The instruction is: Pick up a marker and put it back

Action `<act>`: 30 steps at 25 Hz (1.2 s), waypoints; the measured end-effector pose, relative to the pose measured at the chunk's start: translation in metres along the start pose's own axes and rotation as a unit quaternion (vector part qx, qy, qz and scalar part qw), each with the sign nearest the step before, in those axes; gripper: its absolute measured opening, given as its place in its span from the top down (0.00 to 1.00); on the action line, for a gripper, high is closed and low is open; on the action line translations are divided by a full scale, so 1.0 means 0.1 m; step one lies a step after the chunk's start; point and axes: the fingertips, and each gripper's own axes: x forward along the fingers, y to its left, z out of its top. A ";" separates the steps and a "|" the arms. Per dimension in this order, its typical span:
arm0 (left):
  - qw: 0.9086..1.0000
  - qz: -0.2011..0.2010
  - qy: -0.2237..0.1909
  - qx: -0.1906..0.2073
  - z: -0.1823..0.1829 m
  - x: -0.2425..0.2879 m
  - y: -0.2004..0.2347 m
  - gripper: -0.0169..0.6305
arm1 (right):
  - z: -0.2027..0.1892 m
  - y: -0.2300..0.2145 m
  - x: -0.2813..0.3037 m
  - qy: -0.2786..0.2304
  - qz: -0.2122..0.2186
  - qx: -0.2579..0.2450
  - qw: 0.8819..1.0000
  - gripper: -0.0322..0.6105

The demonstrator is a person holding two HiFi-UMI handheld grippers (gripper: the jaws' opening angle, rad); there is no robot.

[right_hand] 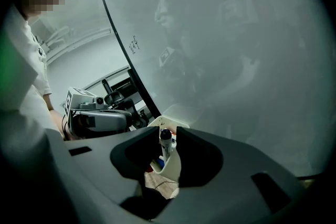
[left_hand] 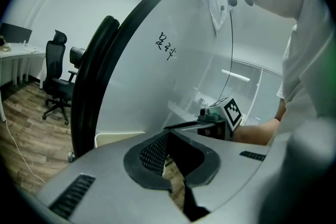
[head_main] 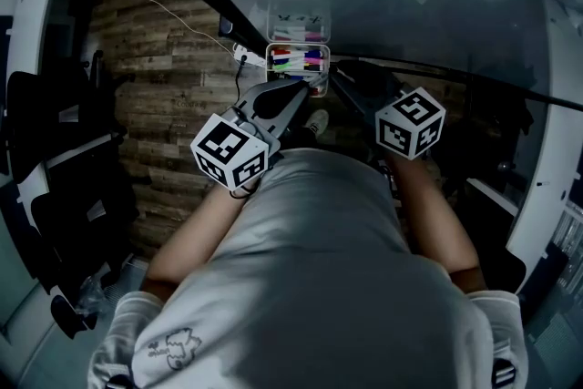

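Black-capped white marker [right_hand: 166, 145] stands upright against the wide whiteboard [head_main: 428, 14], at its black-framed edge, in the clear plastic tray [head_main: 297, 45]. Right tongs [right_hand: 168, 132] straddle it, narrowly apart. Left tongs [left_hand: 169, 134], tips together and empty, hang alongside, short of the tray.

- The marker [right_hand: 166, 147] has its lower end hidden behind the tray [right_hand: 174, 168] wall; whether my right gripper [right_hand: 168, 132] pinches it, I cannot tell
- The scribble [left_hand: 166, 45] on the whiteboard [left_hand: 131, 86] is too small to read
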 end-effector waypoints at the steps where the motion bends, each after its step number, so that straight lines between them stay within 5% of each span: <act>1: 1.000 0.000 0.000 0.000 -0.01 0.00 0.00 0.97 | 0.00 0.00 0.01 0.001 0.000 0.000 1.000 0.81; 30: 1.000 -0.006 0.004 0.001 -0.05 -0.01 -0.04 0.97 | 0.03 0.04 -0.06 -0.005 -0.005 -0.002 1.000 0.84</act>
